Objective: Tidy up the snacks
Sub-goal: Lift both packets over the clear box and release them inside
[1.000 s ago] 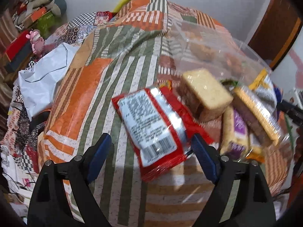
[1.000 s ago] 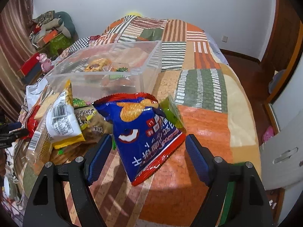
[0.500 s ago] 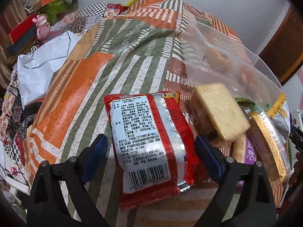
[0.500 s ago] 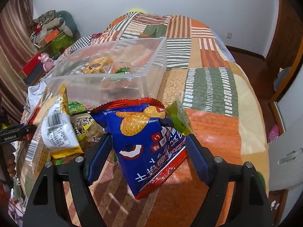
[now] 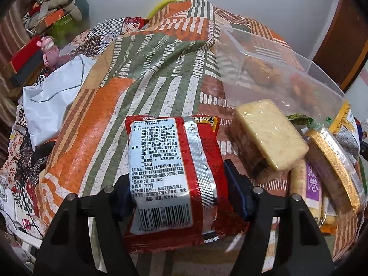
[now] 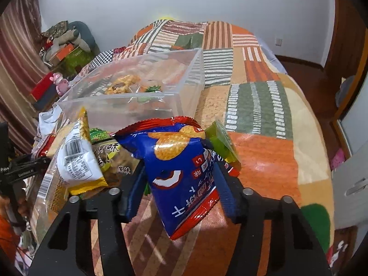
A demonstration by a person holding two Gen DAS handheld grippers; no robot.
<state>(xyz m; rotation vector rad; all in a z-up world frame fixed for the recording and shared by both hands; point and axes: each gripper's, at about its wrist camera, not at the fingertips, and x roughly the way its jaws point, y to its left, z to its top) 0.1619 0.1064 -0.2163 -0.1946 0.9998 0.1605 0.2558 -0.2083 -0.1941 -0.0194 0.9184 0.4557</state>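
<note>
On the patchwork bedspread the left gripper has just been closing, and its blue pads now press both sides of the red snack packet, label side up. At two o'clock from that packet lies a wrapped pale cake slice, with the clear plastic bin beyond it at one o'clock. Further right, the right gripper has also just been closing — its fingers clamp the blue chip bag, which crumples between them. The bin sits at twelve o'clock behind the bag, a yellow-edged white packet at nine o'clock — a green pouch at two.
</note>
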